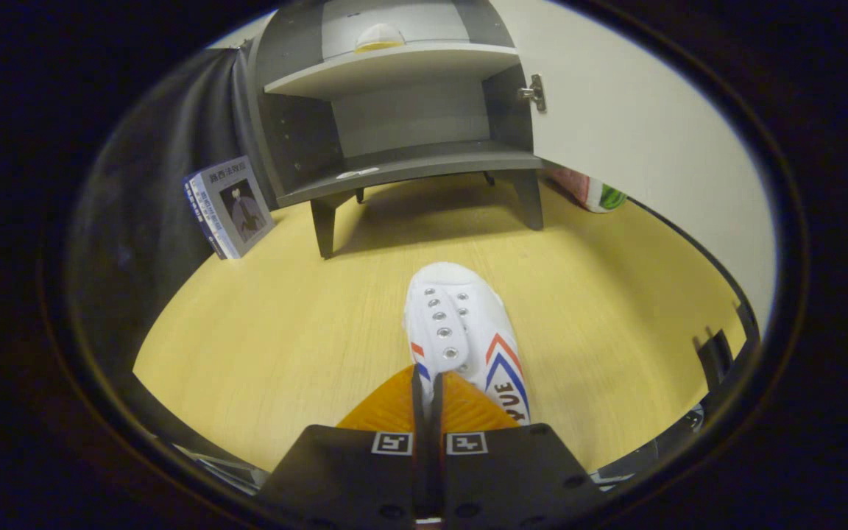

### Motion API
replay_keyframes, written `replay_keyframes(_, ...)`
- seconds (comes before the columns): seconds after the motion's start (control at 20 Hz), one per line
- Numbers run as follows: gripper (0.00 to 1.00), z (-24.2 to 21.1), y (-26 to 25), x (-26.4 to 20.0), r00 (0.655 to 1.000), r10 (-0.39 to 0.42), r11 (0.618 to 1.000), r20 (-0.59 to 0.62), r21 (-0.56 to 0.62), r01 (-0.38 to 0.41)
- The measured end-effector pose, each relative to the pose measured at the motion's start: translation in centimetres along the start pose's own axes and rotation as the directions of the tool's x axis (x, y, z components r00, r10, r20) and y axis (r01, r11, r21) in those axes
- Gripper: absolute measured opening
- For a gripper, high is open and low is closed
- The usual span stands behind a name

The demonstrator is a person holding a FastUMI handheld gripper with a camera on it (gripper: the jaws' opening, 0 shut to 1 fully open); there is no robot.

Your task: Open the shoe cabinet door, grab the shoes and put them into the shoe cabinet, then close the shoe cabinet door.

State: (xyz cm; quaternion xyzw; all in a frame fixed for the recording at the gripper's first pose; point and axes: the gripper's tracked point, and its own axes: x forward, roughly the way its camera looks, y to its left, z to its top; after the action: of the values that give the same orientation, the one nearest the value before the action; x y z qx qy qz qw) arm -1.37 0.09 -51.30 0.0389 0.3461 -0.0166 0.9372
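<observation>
A book (pixel 231 206) leans against the far-left wall. To its right the shoe cabinet (pixel 394 118) stands with its door (pixel 615 110) swung open. On the near wooden surface (pixel 262 331), the fingers (pixel 427 394) are clenched on the white shoe (pixel 464 331), pinching its side wall.

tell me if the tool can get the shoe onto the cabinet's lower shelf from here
Probably yes. The tool is shut on the shoe, the door is swung open, and the lower shelf looks bare.
</observation>
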Motion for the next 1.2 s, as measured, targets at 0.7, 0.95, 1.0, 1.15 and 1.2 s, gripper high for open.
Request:
replay_keyframes(0.7, 0.02, 3.3, 0.9, -2.3, 0.998, 0.051, 0.999, 0.030, 0.017, -0.051)
replay_keyframes(0.95, 0.02, 9.3, 0.7, -5.8, 0.997, 0.029, 1.000, 0.065, 0.001, -0.029)
replay_keyframes(1.0, 0.02, 10.7, 0.9, -6.8, 0.997, 0.024, 1.000, 0.078, -0.009, -0.023)
replay_keyframes(1.15, 0.03, 15.4, 1.8, -9.5, 0.992, 0.017, 0.999, 0.123, -0.035, -0.013)
replay_keyframes(1.2, 0.03, 16.9, 2.1, -10.4, 0.991, 0.013, 0.999, 0.136, -0.042, -0.008)
